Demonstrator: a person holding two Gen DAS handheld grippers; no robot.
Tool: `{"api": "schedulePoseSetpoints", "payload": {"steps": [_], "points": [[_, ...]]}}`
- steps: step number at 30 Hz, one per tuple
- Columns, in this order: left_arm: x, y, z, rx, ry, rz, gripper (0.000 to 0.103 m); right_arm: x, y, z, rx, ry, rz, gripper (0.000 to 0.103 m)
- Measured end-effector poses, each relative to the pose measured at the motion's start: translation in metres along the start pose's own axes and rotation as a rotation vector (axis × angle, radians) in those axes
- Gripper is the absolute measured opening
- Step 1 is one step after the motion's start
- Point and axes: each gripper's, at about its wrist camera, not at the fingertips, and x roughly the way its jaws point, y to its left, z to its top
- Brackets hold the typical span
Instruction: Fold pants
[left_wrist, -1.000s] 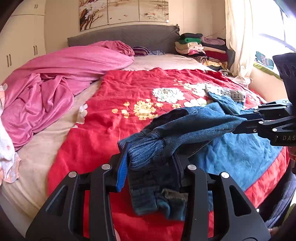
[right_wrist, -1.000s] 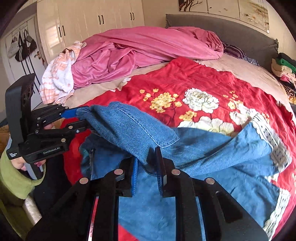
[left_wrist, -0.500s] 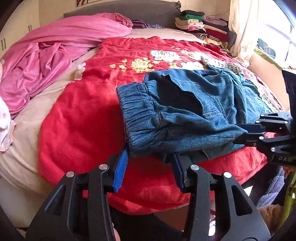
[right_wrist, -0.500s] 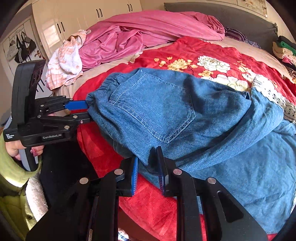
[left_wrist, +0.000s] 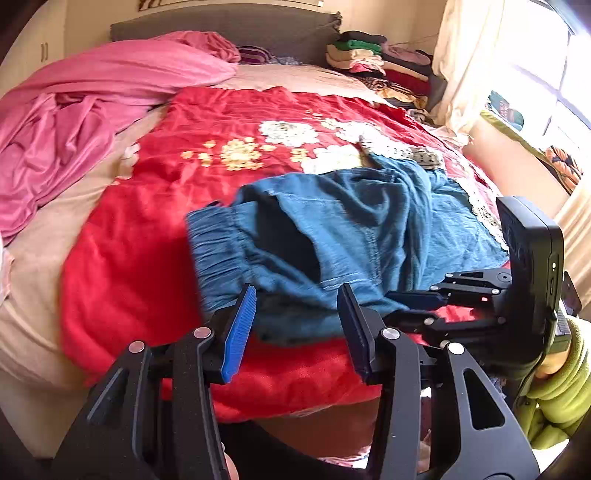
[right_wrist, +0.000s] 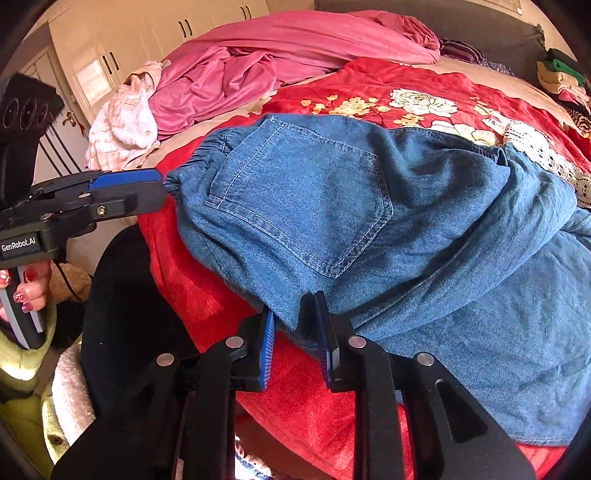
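My left gripper: fingers spread, having just widened, waistband of the denim pants lying loose between their tips. My right gripper: fingers slightly parted, pants edge between them, on the red blanket.

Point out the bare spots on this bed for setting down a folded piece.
Free: red floral blanket between the jeans and pink duvet; beige sheet near the headboard. Crowded: clothes stack at the far corner, jeans along the near edge.
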Motion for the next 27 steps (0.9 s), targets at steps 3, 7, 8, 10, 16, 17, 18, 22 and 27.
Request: {"api": "schedulePoseSetpoints", "payload": {"steps": [3, 7, 8, 10, 16, 17, 18, 22, 27], "points": [[0.031, -0.013, 0.007, 0.041, 0.057, 0.017, 0.038, -0.012, -0.003, 0.0, 0.031, -0.002, 0.015, 0.024], [0.059, -0.002, -0.008, 0.031, 0.136, 0.089, 0.037, -0.046, -0.006, -0.002, 0.061, -0.066, 0.041, 0.036], [0.059, 0.0, -0.012, 0.029, 0.133, 0.086, 0.037, -0.052, -0.007, 0.0, 0.064, -0.087, 0.025, 0.041], [0.057, -0.003, -0.019, 0.053, 0.122, 0.099, 0.037, -0.057, -0.011, 0.007, 0.071, -0.111, 0.003, 0.043], [0.057, -0.006, -0.022, 0.073, 0.116, 0.115, 0.037, -0.02, -0.031, 0.028, 0.13, -0.024, -0.079, 0.047], [0.057, -0.006, -0.022, 0.072, 0.114, 0.116, 0.037, -0.007, -0.038, 0.026, 0.152, 0.024, -0.099, 0.048], [0.058, -0.006, -0.022, 0.073, 0.115, 0.116, 0.037, 0.004, -0.045, 0.022, 0.184, 0.064, -0.11, 0.048], [0.061, -0.008, -0.023, 0.079, 0.111, 0.124, 0.037, 0.0, -0.047, 0.015, 0.222, 0.032, -0.09, 0.048], [0.045, -0.007, -0.018, 0.027, 0.097, 0.097, 0.037, -0.06, -0.062, 0.004, 0.288, -0.119, -0.031, 0.056]]}}
